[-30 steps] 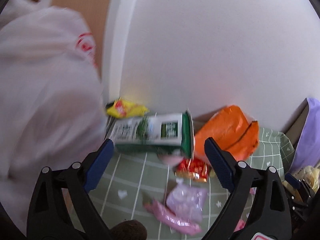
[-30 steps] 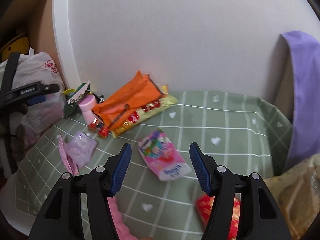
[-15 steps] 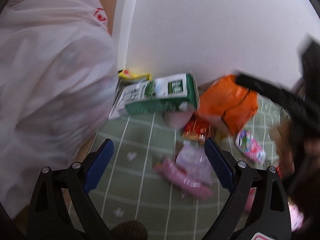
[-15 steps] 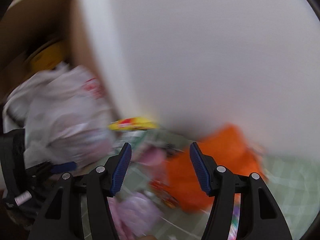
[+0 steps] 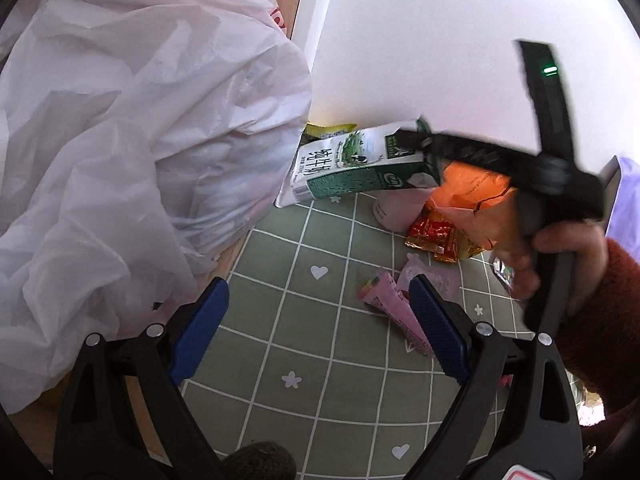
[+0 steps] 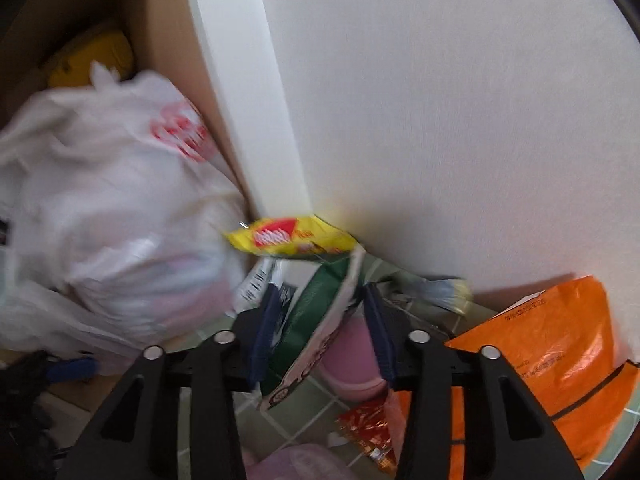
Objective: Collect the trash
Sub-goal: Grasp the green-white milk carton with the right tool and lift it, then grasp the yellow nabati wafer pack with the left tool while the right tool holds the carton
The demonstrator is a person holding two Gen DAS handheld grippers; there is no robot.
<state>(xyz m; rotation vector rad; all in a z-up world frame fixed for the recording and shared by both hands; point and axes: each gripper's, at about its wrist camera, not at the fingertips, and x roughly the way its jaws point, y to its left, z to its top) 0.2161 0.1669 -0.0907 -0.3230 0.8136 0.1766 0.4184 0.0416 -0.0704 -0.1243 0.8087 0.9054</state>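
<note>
At the far left a white plastic bag (image 5: 132, 152) bulges over the edge of the bench (image 5: 304, 344), which wears a green checked cloth printed with small hearts and flowers. The left gripper (image 5: 316, 332) hangs over that cloth near the bag, its blue-padded jaws wide apart with nothing between them.

Just right of the bag, at the far edge against the white wall (image 5: 420, 52), lies a green-and-white milk carton (image 5: 352, 168) on its side, with a yellow snack wrapper (image 6: 288, 238) tucked behind it in the corner. The right gripper (image 6: 320, 332) has come over the carton's right end — in its own view the carton sits between the blue pads, and the jaws are closing on it; the blur leaves it unclear whether the pads already press on the card.

A pink cup (image 5: 394, 212) lies under the carton's right end. To its right rest a red-and-gold foil packet (image 5: 436, 236) and a large orange bag (image 6: 560, 356) leaning by the wall. Nearer, a pink wrapper (image 5: 390, 304) lies on the cloth just beside the left gripper's right pad.

At the right edge a hand (image 5: 560, 256) in a rust-coloured sleeve (image 5: 600, 320) grips the right gripper's handle.
</note>
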